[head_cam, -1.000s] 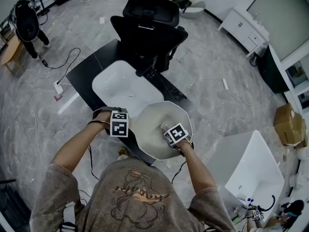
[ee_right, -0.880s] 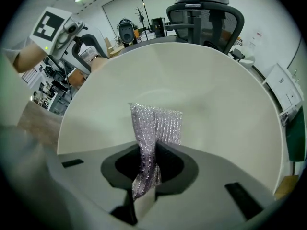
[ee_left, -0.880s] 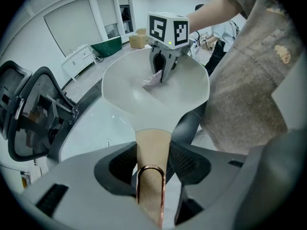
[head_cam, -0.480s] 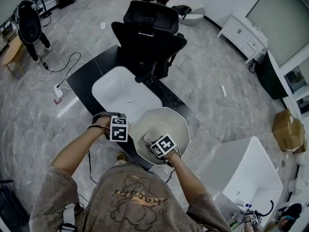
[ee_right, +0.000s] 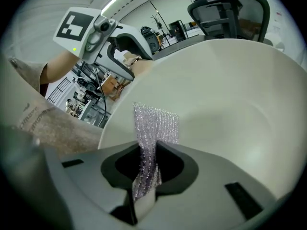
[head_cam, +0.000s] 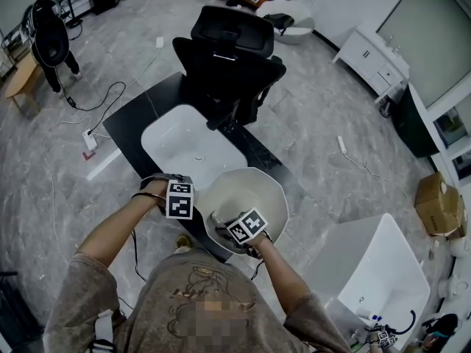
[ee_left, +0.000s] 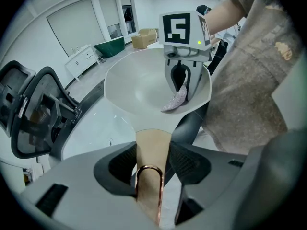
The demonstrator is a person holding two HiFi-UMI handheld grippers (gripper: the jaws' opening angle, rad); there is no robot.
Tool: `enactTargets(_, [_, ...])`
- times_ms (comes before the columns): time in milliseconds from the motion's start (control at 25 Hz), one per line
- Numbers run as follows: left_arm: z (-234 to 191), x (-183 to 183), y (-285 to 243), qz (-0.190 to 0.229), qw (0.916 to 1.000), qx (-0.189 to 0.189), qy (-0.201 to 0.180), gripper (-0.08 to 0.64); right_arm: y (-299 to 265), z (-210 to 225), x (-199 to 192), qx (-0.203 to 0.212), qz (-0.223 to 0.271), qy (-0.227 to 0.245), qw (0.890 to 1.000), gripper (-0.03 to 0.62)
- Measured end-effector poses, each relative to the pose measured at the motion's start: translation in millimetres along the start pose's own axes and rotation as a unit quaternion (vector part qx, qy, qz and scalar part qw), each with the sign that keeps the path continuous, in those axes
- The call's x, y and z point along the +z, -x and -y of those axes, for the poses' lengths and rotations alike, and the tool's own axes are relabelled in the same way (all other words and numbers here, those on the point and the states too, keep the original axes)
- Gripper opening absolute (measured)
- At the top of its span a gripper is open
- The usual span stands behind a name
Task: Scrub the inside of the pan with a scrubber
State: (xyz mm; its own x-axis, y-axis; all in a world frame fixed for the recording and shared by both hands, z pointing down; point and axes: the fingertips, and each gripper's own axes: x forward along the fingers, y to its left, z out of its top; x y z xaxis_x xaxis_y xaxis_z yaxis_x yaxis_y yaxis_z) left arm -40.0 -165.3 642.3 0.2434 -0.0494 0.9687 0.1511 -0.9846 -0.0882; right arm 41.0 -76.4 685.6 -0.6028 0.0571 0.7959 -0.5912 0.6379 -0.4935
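In the head view, you have the pan (head_cam: 254, 190) just beside the white basin (head_cam: 188, 142), at the near edge of the black counter (head_cam: 140, 101). Your left gripper (head_cam: 180, 201) sits at the handle side. Your right gripper (head_cam: 224, 225) reaches in over the near rim, and its marker cube hides whatever it carries.

In the left gripper view, your jaws are clamped on the pan's tan handle (ee_left: 152, 159), the one with the copper loop. The bowl opens away from you, with the right gripper dipping in at its far rim.

In the right gripper view, the jaws pinch the silvery mesh scrubber (ee_right: 154, 128). Its free end stands up against the pan's inner wall. It looks to be touching, though the wide lens makes that hard to confirm.

You're in the scrubbing step, I'd judge. The next stroke calls for pressing the mesh flat to the wall and sweeping it across the bowl, with the handle held firm so the pan doesn't rock.
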Motion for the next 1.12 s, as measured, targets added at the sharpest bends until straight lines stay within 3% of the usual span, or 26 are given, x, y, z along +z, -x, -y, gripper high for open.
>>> enactTargets(120, [0.5, 3.8, 9.1, 0.015, 0.9999, 0.002, 0.004, 0.224, 4.0, -0.1, 2.4, 0.001, 0.010, -0.004, 1.000, 0.083])
enactTargets(280, [-3.2, 30.2, 41.7, 0.089, 0.9956, -0.005, 0.031, 0.210, 10.5, 0.7, 4.1, 0.001, 0.025, -0.010, 1.000, 0.083])
enactTargets(320, [-6.7, 36.8, 50.5, 0.106, 0.9937, 0.003, 0.039, 0.157, 13.6, 0.7, 5.5, 0.000, 0.032, -0.012, 0.999, 0.083])
enactTargets(360, [-11.0, 42.6, 57.8, 0.121, 0.9913, 0.014, 0.050, 0.061, 17.6, 0.8, 8.0, -0.001, 0.042, -0.016, 0.999, 0.083])
enactTargets(400, [-14.8, 47.8, 63.4, 0.137, 0.9882, 0.022, 0.064, 0.018, 22.6, 1.1, 11.5, -0.002, 0.055, -0.021, 0.998, 0.083])
enactTargets(600, [-32.0, 70.4, 83.6, 0.216, 0.9632, 0.058, 0.149, 0.017, 61.0, 7.8, 40.1, -0.035, 0.146, -0.046, 0.988, 0.080])
enactTargets(720, [-47.4, 80.4, 104.7, 0.269, 0.9347, 0.103, 0.208, 0.017, 95.1, 8.3, 62.8, -0.082, 0.217, -0.043, 0.972, 0.080])
enactTargets(800, [-56.3, 86.5, 124.2, 0.314, 0.9050, 0.133, 0.254, 0.017, 121.8, 6.3, 76.3, -0.125, 0.271, -0.035, 0.954, 0.080])
enactTargets(920, [-64.0, 89.7, 152.5, 0.373, 0.8566, 0.180, 0.308, 0.017, 162.2, -1.2, 91.8, -0.182, 0.352, -0.029, 0.918, 0.080])
enactTargets(1120, [-56.9, 85.1, 182.8, 0.419, 0.8060, 0.249, 0.337, 0.017, 216.7, -18.2, 98.6, -0.258, 0.442, -0.021, 0.859, 0.080])
